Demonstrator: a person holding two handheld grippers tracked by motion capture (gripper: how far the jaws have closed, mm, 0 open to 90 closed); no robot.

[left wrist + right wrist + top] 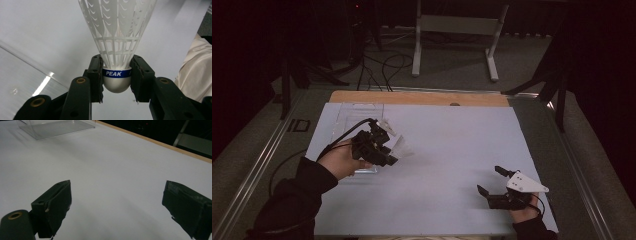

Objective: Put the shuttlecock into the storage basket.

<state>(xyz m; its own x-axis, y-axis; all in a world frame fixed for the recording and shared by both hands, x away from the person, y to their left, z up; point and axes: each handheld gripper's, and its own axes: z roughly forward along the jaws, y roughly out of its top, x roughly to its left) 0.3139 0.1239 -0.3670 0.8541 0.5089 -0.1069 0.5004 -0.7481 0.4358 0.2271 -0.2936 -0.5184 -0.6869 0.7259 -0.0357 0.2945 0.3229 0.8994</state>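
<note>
left tool (116, 75) clamped on shuttlecock (117, 37) at its cork, blue "peak" band between the jaws, skirt pointing away, held above counter (442, 150) beside clear tray (343, 117). right tool (493, 182) wide, empty, low over counter near right edge.
</note>
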